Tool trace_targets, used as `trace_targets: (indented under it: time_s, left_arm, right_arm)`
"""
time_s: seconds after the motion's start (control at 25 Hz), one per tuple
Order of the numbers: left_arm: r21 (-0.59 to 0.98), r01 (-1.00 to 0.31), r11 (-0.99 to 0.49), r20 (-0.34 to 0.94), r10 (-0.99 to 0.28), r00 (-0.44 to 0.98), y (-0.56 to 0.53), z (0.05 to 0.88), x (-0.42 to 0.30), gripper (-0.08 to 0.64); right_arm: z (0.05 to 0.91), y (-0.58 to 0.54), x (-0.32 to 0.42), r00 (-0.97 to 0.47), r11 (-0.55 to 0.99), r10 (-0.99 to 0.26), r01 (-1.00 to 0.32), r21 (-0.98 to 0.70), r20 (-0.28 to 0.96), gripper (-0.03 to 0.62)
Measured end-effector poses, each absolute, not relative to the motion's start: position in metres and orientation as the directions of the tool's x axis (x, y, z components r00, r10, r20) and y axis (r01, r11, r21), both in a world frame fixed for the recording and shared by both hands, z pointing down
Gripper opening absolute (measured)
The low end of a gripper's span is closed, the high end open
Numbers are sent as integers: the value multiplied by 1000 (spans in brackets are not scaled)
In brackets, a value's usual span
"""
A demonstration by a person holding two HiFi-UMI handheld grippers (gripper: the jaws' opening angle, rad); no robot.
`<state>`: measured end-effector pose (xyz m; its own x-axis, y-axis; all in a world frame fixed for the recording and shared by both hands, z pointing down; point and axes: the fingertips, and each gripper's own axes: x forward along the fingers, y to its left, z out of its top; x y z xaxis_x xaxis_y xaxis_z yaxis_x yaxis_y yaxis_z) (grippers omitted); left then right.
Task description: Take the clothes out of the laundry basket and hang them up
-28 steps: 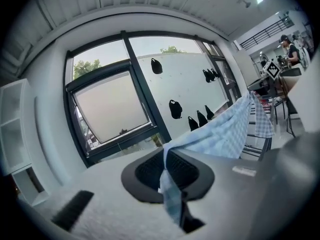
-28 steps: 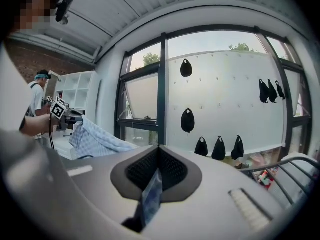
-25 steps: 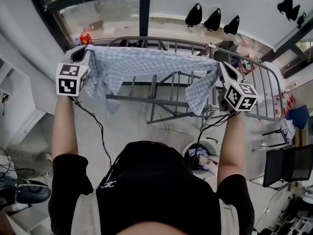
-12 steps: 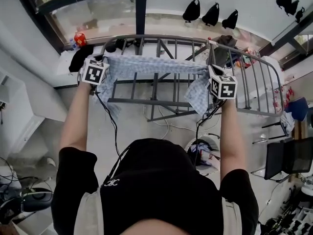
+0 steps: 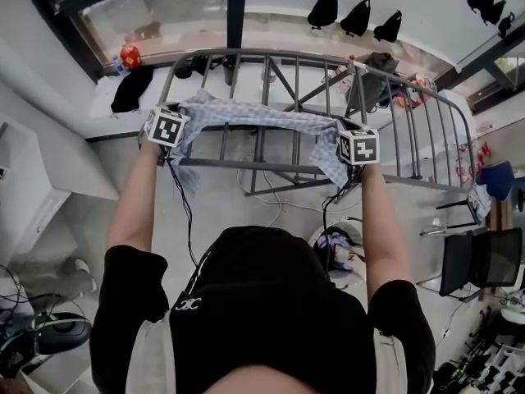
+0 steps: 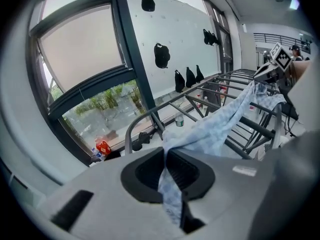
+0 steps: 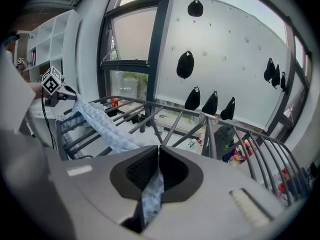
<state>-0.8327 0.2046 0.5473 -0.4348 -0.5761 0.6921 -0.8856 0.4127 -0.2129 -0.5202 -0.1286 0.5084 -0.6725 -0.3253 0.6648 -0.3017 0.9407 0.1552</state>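
Note:
A blue-checked cloth (image 5: 254, 115) is stretched between both grippers across the top bars of the grey drying rack (image 5: 271, 169). My left gripper (image 5: 168, 127) is shut on the cloth's left end. In the left gripper view that cloth (image 6: 215, 129) runs from the jaws (image 6: 164, 151) over the rack (image 6: 150, 115) to the other gripper. My right gripper (image 5: 357, 146) holds the right end, and a flap hangs below it. Its jaws (image 7: 158, 154) are opening, with the cloth (image 7: 102, 124) still pinched between them. The white laundry basket (image 5: 354, 238) stands on the floor below my right arm, partly hidden.
Black items (image 5: 357, 16) hang on the white wall behind the rack. A dark garment (image 5: 131, 89) and a red object (image 5: 130, 55) lie by the window at the left. Cables trail on the floor under the rack. A dark chair (image 5: 480, 269) stands at the right.
Both grippers have come lower and closer together. The cloth, spread wide above the rack before, now lies bunched narrower across its top bars.

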Motion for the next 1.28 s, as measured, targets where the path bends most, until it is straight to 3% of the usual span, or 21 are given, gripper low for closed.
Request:
trace_targets:
  time_s: [0.08,0.16,0.36,0.44,0.56,0.6,0.68,0.72,0.92,1.28]
  left_arm:
    - [-216,-888,405,688,-582,-433,206,552,-831,37]
    - [-208,-894,398,683,-595,-424,210,553,-827,102]
    - [-171,-896,410,648,-638,-416,222,542,-825,202]
    - [-155,-886,438,611,-662,-434,223,530,-826,202]
    - [-126,-859,496,519,-705,-483,222,502,-825,161]
    - [-117,-848,516,477,-720,-504,221,489,-824,111]
    - [-99,-831,547,389,-747,-538,217,462,-818,31]
    - [-88,-826,556,347,-760,-549,216,449,-814,2]
    - [-30,-823,567,196,-804,-561,206,398,-785,3]
    - [-37,-868,495,103,-862,-496,163,366,-731,3]
  right_arm:
    - [517,-128,-517,-648,937,-334,-308,165,685,27]
    - [519,-127,-515,-642,934,-339,-319,163,688,35]
    - [514,-118,-521,-701,948,-285,-305,87,654,167]
    - [505,-116,-526,-734,947,-291,-312,75,614,169]
    - [478,-115,-533,-797,939,-317,-340,52,515,162]
    - [467,-114,-535,-816,936,-329,-348,50,475,136]
    - [441,-112,-536,-849,927,-363,-369,62,384,13]
    - [428,-111,-536,-863,923,-379,-380,64,336,11]
    - [375,-97,-529,-903,917,-396,-400,14,165,11]
    - [357,-86,-499,-914,919,-390,-394,-13,110,11]
